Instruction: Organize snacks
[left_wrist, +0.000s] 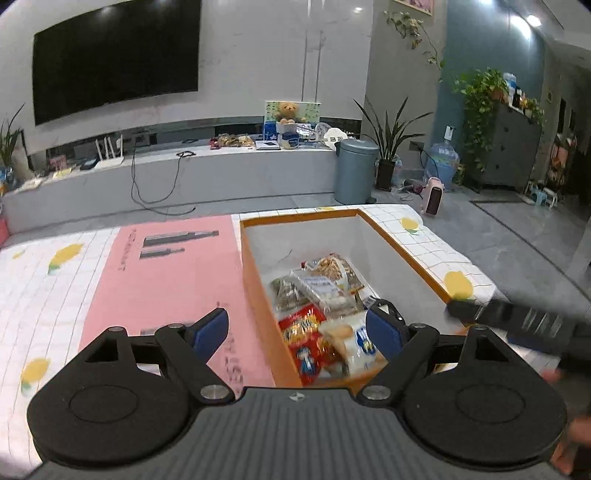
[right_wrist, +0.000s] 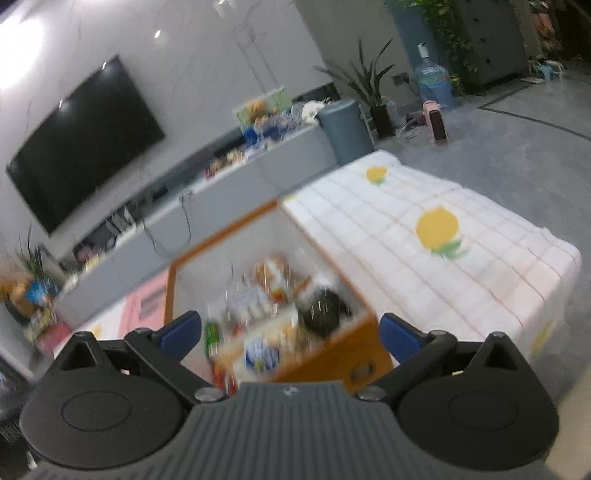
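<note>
An orange box with white inner walls (left_wrist: 255, 266) stands on a table with a lemon-print cloth (left_wrist: 55, 280). Inside lie several snack packs: a red packet (left_wrist: 304, 332), a white and blue packet (left_wrist: 356, 343) and clear bags of nuts (left_wrist: 332, 275). My left gripper (left_wrist: 297, 325) is open and empty, held above the box's near left wall. My right gripper (right_wrist: 291, 332) is open and empty above the box's near end (right_wrist: 332, 360); that view is blurred. A dark round pack (right_wrist: 325, 310) lies in the box. The right gripper shows in the left wrist view (left_wrist: 517, 321) by the box's right rim.
A pink sheet (left_wrist: 173, 280) lies on the cloth left of the box. Beyond the table are a grey bin (left_wrist: 354, 170), a TV bench with clutter (left_wrist: 184, 166), a wall TV (left_wrist: 114, 62), potted plants, a water jug and a small pink heater (left_wrist: 433, 195) on the floor.
</note>
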